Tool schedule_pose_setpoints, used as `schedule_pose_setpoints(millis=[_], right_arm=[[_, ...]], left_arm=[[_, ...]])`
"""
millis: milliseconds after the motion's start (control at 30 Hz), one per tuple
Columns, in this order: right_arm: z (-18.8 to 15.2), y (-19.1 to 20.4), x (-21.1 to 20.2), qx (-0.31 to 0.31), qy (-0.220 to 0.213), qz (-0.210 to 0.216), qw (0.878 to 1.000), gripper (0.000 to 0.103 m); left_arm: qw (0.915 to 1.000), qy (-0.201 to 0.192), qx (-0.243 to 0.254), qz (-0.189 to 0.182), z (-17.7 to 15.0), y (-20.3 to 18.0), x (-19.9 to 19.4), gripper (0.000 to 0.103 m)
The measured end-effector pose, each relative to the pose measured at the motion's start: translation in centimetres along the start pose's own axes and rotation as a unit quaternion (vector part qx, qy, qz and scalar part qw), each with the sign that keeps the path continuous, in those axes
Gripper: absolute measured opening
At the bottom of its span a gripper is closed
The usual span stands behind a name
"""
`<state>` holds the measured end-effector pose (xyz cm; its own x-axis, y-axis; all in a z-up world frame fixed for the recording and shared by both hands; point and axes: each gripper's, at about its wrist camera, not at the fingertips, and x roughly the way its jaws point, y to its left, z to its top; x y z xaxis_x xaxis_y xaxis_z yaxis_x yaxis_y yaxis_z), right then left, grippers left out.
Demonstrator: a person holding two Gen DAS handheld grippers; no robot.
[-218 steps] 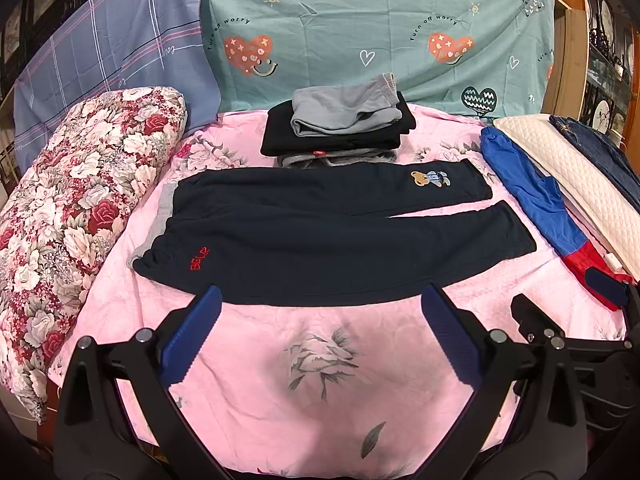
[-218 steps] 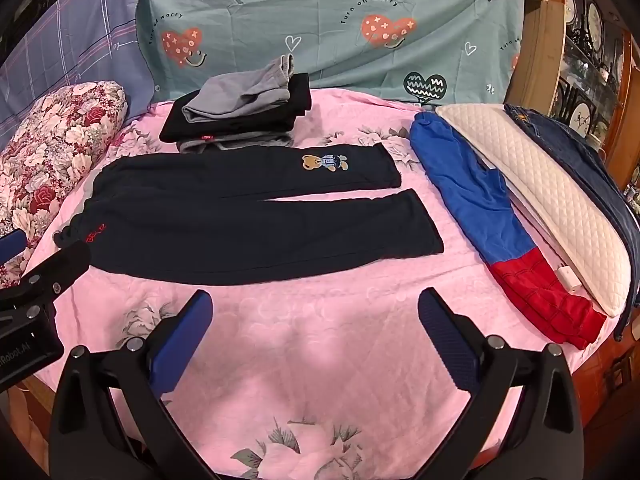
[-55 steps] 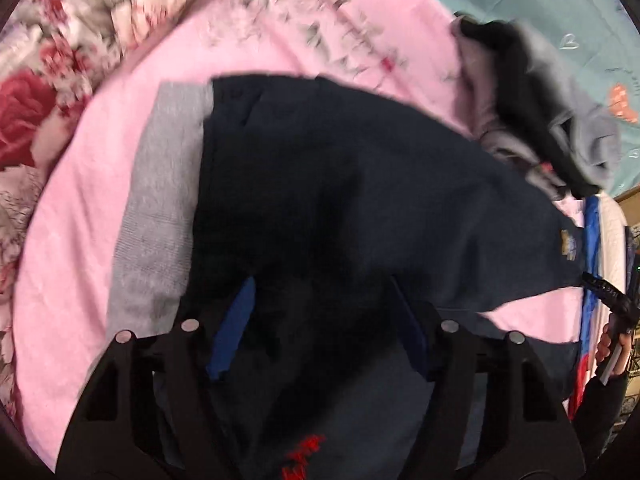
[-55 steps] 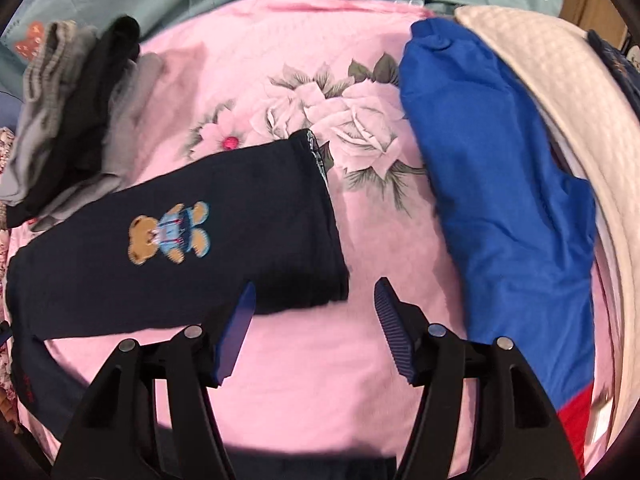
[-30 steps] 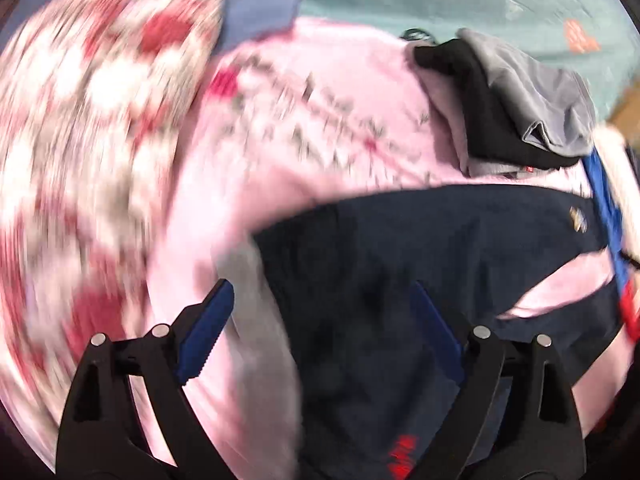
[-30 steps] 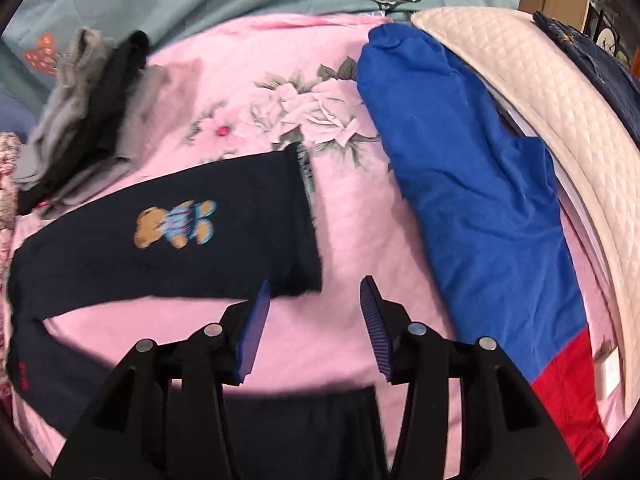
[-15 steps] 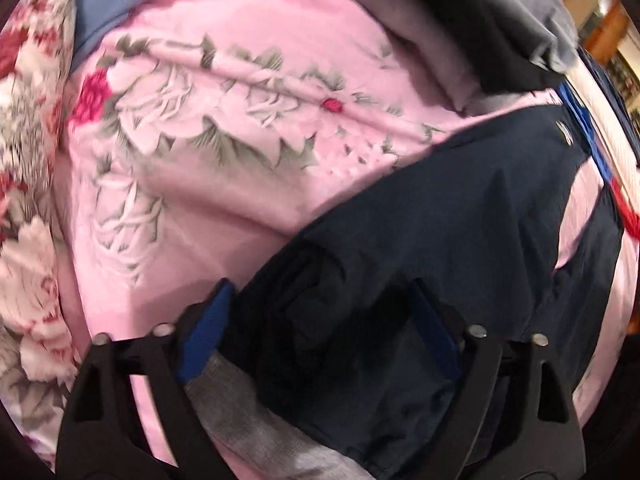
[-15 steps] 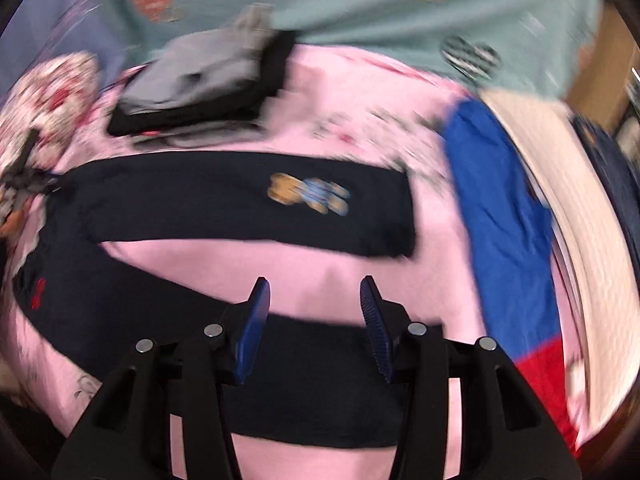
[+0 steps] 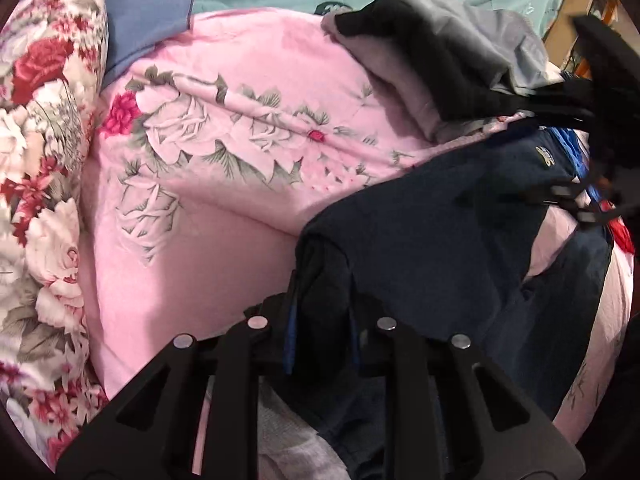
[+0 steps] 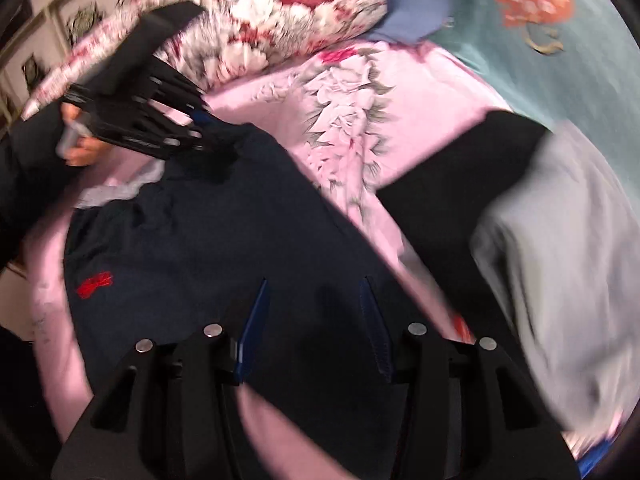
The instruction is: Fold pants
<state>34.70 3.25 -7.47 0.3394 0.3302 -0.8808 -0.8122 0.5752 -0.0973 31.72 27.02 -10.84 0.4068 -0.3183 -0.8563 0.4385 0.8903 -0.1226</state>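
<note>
left gripper [image 9: 320, 312] closing on bunched waist corner of navy pants [image 9: 440, 240], pants spread on pink bed [image 9: 224, 216], right gripper [image 10: 314, 320] half open above pants, probably not touching, blurry

pants [image 9: 432, 236] | dark navy, red embroidery | flat, waistband corner bunched

Two black hand-held grippers with blue pads, both tilted downward.
The left gripper [image 9: 320, 312] is closing, dark fabric bunched between its jaws; the right gripper [image 10: 316, 320] hangs with jaws parted, gripping nothing.
</note>
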Motion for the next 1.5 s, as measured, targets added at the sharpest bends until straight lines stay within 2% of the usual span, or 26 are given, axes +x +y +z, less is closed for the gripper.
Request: schedule_pose_setpoints(millis=[167, 200, 233, 267, 300, 333, 433, 533, 600, 733, 867, 967, 1100, 1167, 1233, 1367, 1433, 1467, 1500], right_arm=[[1.8, 0.1, 4.5, -0.036, 0.043, -0.044, 0.997, 0.048], [1.7, -0.2, 5.0, -0.031, 0.05, -0.043, 0.997, 0.034], [1.4, -0.5, 5.2, -0.019, 0.054, -0.023, 0.998, 0.01], [1.3, -0.6, 5.3, -0.013, 0.059, 0.001, 0.998, 0.005], [1.1, -0.4, 4.9, -0.013, 0.053, 0.008, 0.998, 0.005], [1.2, 0.0, 4.4, -0.025, 0.038, -0.016, 0.999, 0.005], [1.8, -0.4, 4.2, -0.002, 0.034, -0.036, 0.999, 0.005], [2.3, -0.9, 6.6, 0.018, 0.065, -0.052, 0.996, 0.005], [2.2, -0.7, 7.1, 0.02, 0.07, -0.064, 0.995, 0.005], [1.8, 0.1, 2.3, 0.032, 0.045, -0.034, 0.998, 0.005], [0.0, 3.3, -4.8, 0.032, 0.008, -0.001, 0.999, 0.005], [-2.1, 8.0, -7.3, 0.022, -0.003, 0.017, 1.0, 0.005], [-5.1, 14.7, -5.7, 0.017, 0.016, 0.034, 0.999, 0.005], [-7.2, 17.3, -3.8, 0.023, 0.027, 0.027, 0.999, 0.005], [-8.4, 17.9, -1.9, 0.046, 0.042, 0.029, 0.998, 0.005], [-9.2, 17.1, 0.1, 0.092, 0.046, 0.036, 0.994, 0.007], [-9.0, 17.2, -0.2, 0.094, 0.045, 0.037, 0.994, 0.012], [-8.9, 17.3, -0.5, 0.092, 0.049, 0.04, 0.994, 0.017], [-9.0, 17.5, -1.2, 0.091, 0.052, 0.043, 0.994, 0.025]], left_arm=[[1.0, -0.007, -0.005, -0.004, -0.1, 0.2, -0.8, 0.019], [1.0, -0.005, -0.008, -0.001, -0.1, 0.3, -0.7, 0.019], [0.9999, -0.003, -0.013, 0.008, 0.0, 0.4, -0.5, 0.02], [0.9997, 0.0, -0.02, 0.011, 0.2, 0.7, -0.3, 0.02], [0.9996, 0.002, -0.026, 0.012, 0.6, 1.0, 0.3, 0.02], [0.9994, 0.004, -0.031, 0.016, 0.7, 1.2, 0.6, 0.02], [0.9985, 0.019, -0.041, 0.031, 1.2, 1.6, 2.3, 0.021], [0.997, 0.033, -0.053, 0.046, 1.4, 1.6, 3.5, 0.021], [0.9971, 0.019, -0.049, 0.055, 1.3, 0.8, 1.9, 0.02], [0.9978, -0.033, -0.035, 0.046, 0.1, -1.5, -3.8, 0.02], [0.9966, -0.072, -0.026, 0.03, -4.1, -4.8, -8.9, 0.02], [0.9973, -0.062, -0.024, 0.031, -8.6, -6.9, -9.7, 0.021], [0.9988, -0.024, -0.037, 0.02, -13.9, -7.7, -8.0, 0.023], [0.9984, 0.0, -0.056, 0.008, -15.6, -7.3, -6.5, 0.024], [0.997, -0.003, -0.077, -0.006, -16.5, -7.1, -6.4, 0.026], [0.9924, -0.032, -0.108, -0.049, -17.9, -7.0, -8.9, 0.028], [0.9916, -0.039, -0.109, -0.057, -18.5, -7.8, -10.0, 0.032], [0.9912, -0.046, -0.106, -0.064, -18.8, -8.5, -10.8, 0.044], [0.9906, -0.054, -0.1, -0.075, -18.6, -8.9, -11.4, 0.082]])
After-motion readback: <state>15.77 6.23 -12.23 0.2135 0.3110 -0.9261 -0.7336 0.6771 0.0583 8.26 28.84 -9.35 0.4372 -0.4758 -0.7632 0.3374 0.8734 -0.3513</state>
